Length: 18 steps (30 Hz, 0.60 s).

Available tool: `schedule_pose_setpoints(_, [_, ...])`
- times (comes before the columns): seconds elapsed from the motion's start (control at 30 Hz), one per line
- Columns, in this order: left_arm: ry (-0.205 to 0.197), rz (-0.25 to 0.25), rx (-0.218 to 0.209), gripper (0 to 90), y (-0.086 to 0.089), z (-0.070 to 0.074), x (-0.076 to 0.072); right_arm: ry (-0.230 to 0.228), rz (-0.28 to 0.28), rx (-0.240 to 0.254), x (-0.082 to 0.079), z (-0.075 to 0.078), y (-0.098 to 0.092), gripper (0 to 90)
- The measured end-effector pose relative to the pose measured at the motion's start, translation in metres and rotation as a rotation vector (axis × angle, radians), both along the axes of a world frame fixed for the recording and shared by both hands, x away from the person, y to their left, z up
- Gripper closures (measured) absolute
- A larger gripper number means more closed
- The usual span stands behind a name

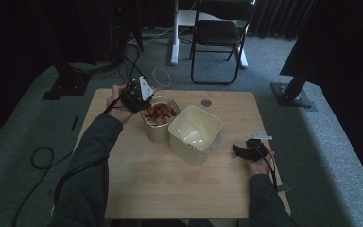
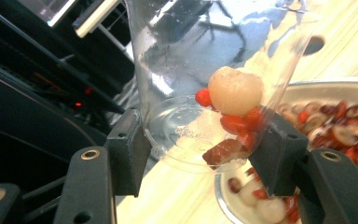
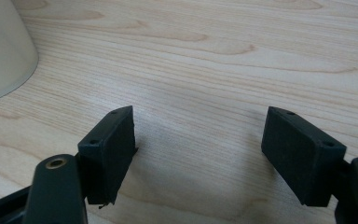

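One clear plastic cup is clamped by its base between the jaws of the left gripper, at about eleven o'clock on the wooden table. The cup is tipped over, its long axis running from the jaws up toward one o'clock in the high view, with its open mouth facing away from the person. It hangs above the far-left rim of one round bowl of dried fruit.

The left gripper view shows what the high view cannot: one pale round fruit and a few red pieces lying inside the cup near its base.

One empty cream square tub stands touching the bowl on its right. At four o'clock, the right gripper rests with jaws apart and holding nothing.
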State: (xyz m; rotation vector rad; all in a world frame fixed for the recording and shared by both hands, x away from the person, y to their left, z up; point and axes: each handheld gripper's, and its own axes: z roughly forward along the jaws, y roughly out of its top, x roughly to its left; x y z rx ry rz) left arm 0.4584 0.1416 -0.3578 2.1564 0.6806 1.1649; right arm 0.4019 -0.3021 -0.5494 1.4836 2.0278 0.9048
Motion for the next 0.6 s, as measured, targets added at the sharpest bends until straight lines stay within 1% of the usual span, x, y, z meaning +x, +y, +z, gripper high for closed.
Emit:
schedule_pose_setpoints(0.3, [0.023,-0.022,-0.089,42.9,-0.006,0.003,0.002,0.001,-0.002,0.001,0.000,0.000,0.000,25.3])
schedule_pose_setpoints(0.43, [0.027,-0.039,-0.109,42.8,-0.014,0.004,0.002,0.001,-0.002,0.001,0.000,0.000,0.000,25.3])
schedule_pose_setpoints(0.6, [0.038,-0.067,-0.119,42.7,-0.025,0.005,0.001,0.000,0.000,0.000,0.000,0.000,0.000,25.3])
